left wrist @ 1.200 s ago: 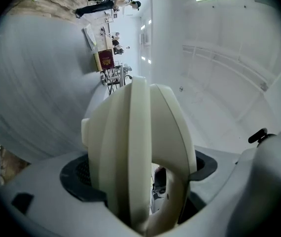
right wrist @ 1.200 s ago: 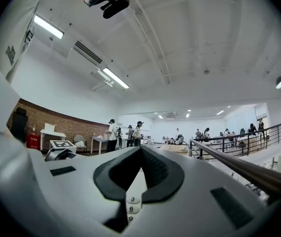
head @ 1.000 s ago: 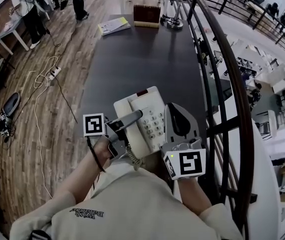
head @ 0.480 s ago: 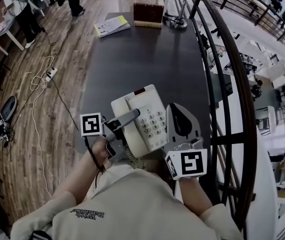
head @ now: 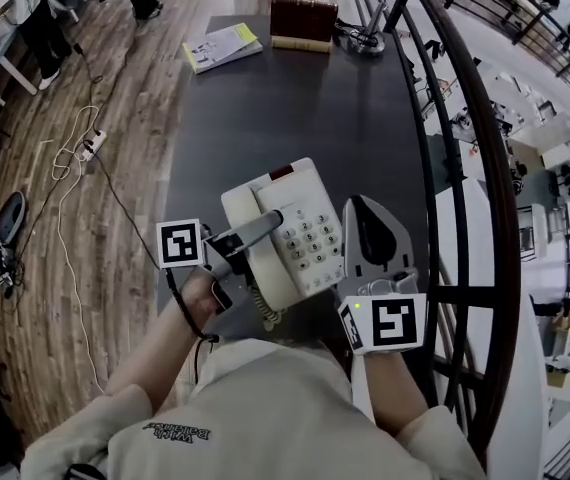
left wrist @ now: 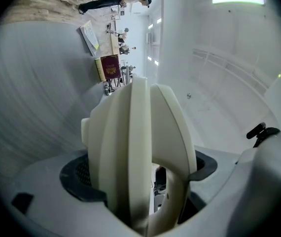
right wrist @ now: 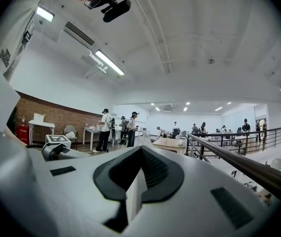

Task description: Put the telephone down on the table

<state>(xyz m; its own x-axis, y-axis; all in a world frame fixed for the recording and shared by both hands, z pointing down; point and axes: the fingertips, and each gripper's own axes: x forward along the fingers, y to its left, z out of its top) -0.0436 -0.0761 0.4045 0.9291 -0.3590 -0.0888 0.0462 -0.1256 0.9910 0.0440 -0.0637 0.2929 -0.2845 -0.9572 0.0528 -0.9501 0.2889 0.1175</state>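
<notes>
A cream push-button telephone [head: 290,233] hangs tilted above the near end of the dark table [head: 285,98], its coiled cord [head: 265,313] dangling toward me. My left gripper [head: 265,230] is shut on its left side; in the left gripper view the cream body [left wrist: 140,147] fills the space between the jaws. My right gripper [head: 363,213] sits against the telephone's right edge, pointing forward. In the right gripper view its pads [right wrist: 150,174] are pressed on a thin cream edge [right wrist: 136,194].
At the table's far end lie a red-brown book [head: 303,23], a yellow-green booklet [head: 222,46] and a metal stand [head: 365,38]. A dark railing [head: 455,118] runs along the right. Cables [head: 75,148] trail over the wooden floor on the left, where people stand.
The telephone and both grippers have drifted a little forward over the table's near end. Both grips look the same.
</notes>
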